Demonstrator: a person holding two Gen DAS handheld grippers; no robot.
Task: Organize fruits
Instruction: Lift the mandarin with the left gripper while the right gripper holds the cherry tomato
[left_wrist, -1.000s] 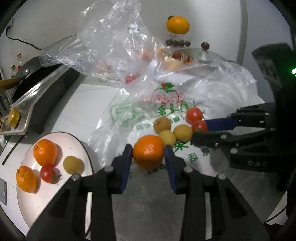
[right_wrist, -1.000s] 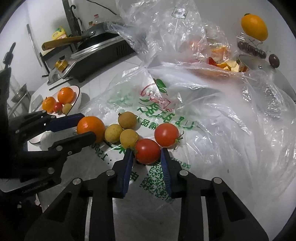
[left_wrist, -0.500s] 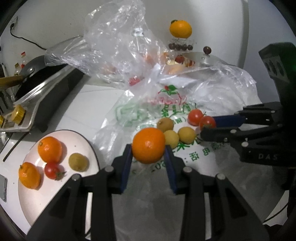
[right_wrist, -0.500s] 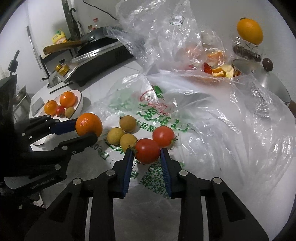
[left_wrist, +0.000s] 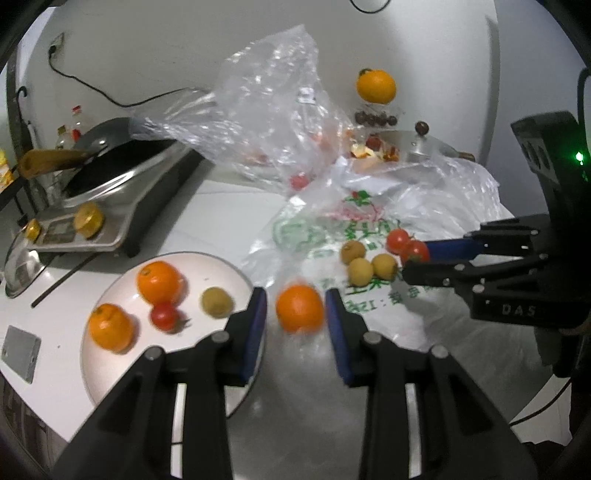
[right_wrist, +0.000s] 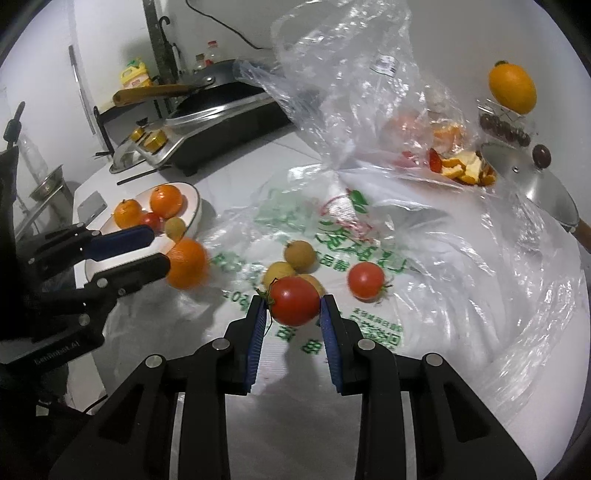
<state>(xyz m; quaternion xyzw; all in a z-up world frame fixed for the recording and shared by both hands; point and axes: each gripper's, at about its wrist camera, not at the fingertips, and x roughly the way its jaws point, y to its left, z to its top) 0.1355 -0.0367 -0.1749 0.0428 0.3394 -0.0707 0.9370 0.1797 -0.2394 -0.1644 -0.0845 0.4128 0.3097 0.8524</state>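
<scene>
Round orange (left_wrist: 300, 308) sits loose between the closing left tool (left_wrist: 295, 310); right tool (right_wrist: 293, 308) clamps a glossy tomato (right_wrist: 294, 301).

Home kitchen, induction cooker (left_wrist: 122, 206) with frying pan (right_wrist: 218, 86), oil bottle (right_wrist: 135, 75), pot lid (right_wrist: 528, 184)

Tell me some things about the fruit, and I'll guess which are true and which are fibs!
1. The right tongs hold a round red tomato. True.
2. Five fruits sit on the round white plate. False: there are four, two oranges, one tomato and one small brownish fruit.
3. Three small yellow-brown round fruits lie on the clear plastic bag with green print. True.
4. The black frying pan sits on the plate. False: it is on the silver cooker, behind the plate.
</scene>
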